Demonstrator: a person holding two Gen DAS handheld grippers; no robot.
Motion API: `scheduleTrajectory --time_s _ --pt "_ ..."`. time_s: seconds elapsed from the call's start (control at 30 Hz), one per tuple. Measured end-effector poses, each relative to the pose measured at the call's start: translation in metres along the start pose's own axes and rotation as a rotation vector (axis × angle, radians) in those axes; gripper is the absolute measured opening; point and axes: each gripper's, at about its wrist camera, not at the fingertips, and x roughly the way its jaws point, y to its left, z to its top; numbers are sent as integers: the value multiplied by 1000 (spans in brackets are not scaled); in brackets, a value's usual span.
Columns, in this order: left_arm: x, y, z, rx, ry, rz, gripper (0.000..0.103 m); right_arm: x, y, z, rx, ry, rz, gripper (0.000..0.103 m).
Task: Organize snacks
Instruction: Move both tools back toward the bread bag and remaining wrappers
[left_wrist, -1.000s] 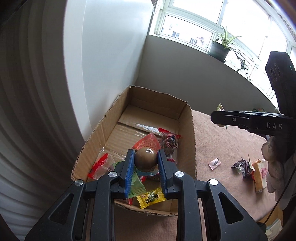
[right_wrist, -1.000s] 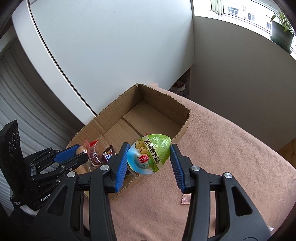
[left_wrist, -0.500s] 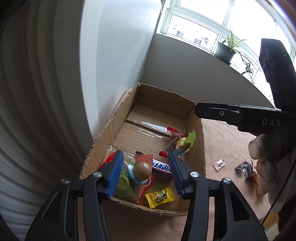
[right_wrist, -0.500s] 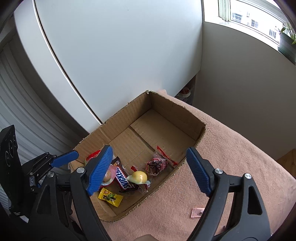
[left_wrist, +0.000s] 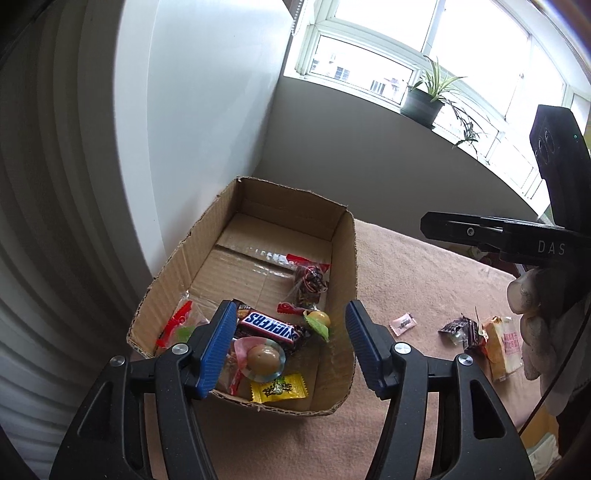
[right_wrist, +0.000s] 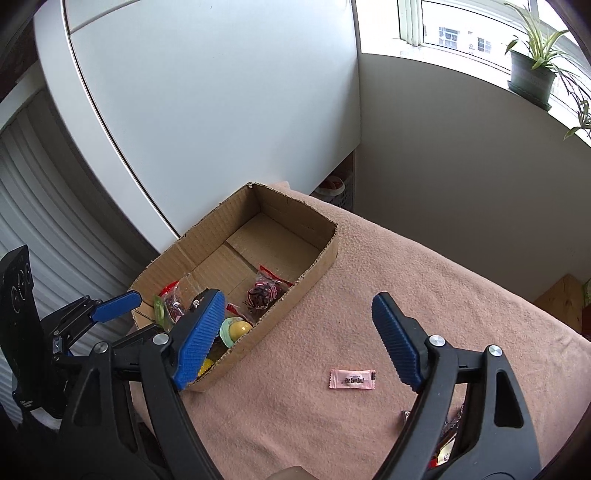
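A: Where do the snacks stand?

B: Most lie at the near end of the cardboard box (left_wrist: 343, 258). The brown jelly cup (left_wrist: 263, 360) that the left gripper (left_wrist: 291, 347) was pinching a second ago now rests there beside the Snickers bar (left_wrist: 271, 326), and the green-lidded cup (right_wrist: 236, 329) has left the right gripper (right_wrist: 299, 332) too.

A: So both jaws are empty?

B: Yes, both have just been opening; the left stands about half apart, the right wide, nothing between either pair.

A: Meaning two more items are sorted?

B: I'd judge so. A pink candy (right_wrist: 352, 379) (its print is too small to read) lies on the tan cloth (right_wrist: 443, 295) right of the box, with more wrappers further right. "SNICKERS" is legible, and "DAS" on the right gripper's arm.
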Motion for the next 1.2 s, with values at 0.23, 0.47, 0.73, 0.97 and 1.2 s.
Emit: scheduleTrajectory --time_s 0.23,0.47,0.73,0.97,1.2 --pt "-17 -44 -9 84 -29 -3 61 -43 -46 -38 55 -53 -60 84" --pt "-24 -88 -24 165 -31 -35 61 -77 -90 -87 123 -71 -136 84" --pt "-13 -130 -49 181 22 -151 61 -108 -146 -161 261 -63 -179 84" --pt "12 -181 -72 212 99 -264 61 -114 -199 -220 432 -46 -157 84" --pt "29 -234 -94 271 159 -362 61 -101 -232 -245 506 -16 -106 84"
